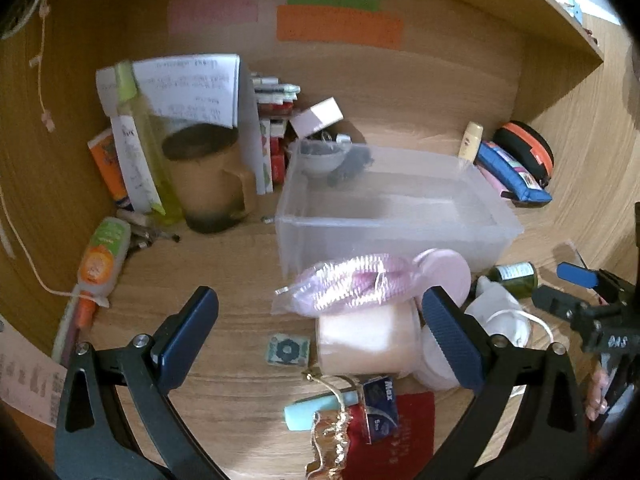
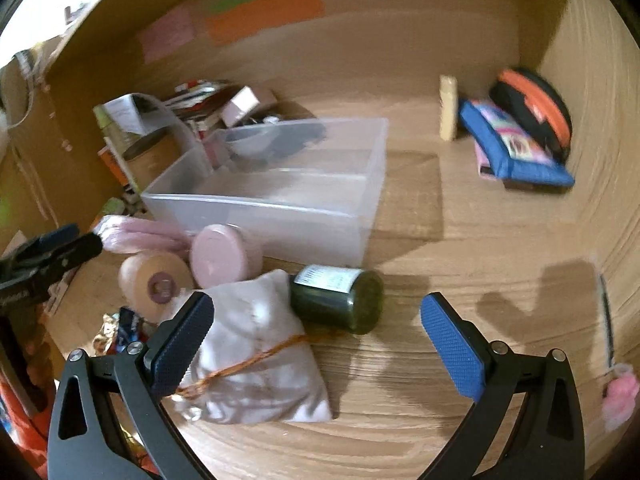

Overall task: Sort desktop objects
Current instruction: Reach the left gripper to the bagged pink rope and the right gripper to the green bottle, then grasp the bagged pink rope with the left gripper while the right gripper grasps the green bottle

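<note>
A clear plastic bin (image 1: pixel 384 216) (image 2: pixel 280 196) stands mid-desk. In front of it lie a pink comb in a plastic bag (image 1: pixel 348 284) (image 2: pixel 136 236), a beige tape roll (image 1: pixel 368 338) (image 2: pixel 154 280), a pink round tin (image 1: pixel 448 272) (image 2: pixel 220 256), a white drawstring pouch (image 2: pixel 256 352) (image 1: pixel 496 308) and a dark green jar (image 2: pixel 340 296) (image 1: pixel 516 276) on its side. My left gripper (image 1: pixel 320 332) is open above the tape roll. My right gripper (image 2: pixel 320 340) is open above the pouch and jar.
A brown mug (image 1: pixel 208 176), papers and a green bottle (image 1: pixel 148 140) stand back left. A blue pouch (image 2: pixel 516 148) and a black-orange case (image 2: pixel 536 108) sit back right by the side wall. A red packet (image 1: pixel 400 432), a teal tube (image 1: pixel 320 408) and a glue tube (image 1: pixel 100 264) lie near.
</note>
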{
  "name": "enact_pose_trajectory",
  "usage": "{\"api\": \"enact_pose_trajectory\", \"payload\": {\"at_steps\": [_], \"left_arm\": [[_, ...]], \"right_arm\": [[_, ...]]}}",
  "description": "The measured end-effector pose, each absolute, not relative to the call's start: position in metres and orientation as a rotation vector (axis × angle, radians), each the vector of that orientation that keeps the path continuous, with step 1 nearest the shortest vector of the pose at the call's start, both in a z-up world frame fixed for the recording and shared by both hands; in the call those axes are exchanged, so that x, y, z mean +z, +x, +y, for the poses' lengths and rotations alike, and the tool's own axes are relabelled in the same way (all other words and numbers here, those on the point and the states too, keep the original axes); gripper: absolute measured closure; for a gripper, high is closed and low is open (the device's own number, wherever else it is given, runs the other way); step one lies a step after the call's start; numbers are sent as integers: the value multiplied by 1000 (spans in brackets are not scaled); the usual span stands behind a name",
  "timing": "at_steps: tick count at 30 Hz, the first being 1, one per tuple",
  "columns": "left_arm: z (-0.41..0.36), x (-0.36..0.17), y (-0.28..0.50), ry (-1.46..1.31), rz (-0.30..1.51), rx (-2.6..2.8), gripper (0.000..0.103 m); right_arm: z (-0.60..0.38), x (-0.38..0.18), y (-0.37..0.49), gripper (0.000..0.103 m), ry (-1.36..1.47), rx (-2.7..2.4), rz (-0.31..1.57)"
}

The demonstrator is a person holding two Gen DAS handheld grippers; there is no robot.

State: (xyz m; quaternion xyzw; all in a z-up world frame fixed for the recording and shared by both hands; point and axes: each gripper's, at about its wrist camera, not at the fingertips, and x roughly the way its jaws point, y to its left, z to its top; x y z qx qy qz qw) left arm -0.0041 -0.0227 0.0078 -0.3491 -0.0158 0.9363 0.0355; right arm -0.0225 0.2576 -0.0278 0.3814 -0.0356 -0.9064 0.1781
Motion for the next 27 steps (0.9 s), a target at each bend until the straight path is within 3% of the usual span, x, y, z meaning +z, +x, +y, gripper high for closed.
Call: {"api": "enact_pose_trajectory", "payload": {"at_steps": [16,22,24,27], "left_arm": [[1,-24,-51,-1212,9,2836,0],[-6,-33,-59,-1251,-98,2819,0],[-9,-34,-60,-1246,-123,2819,0],[-10,-35,-60,-1241,-140,2821,0]], "right_arm": [[255,-58,-66,1,1255,-2481,-214],[261,-65,-77,14,1296,-2454,-299],[261,-65,-78,27,1302,-2465,-286],[261,-66,-77,38,1301,-2477,-268]]}}
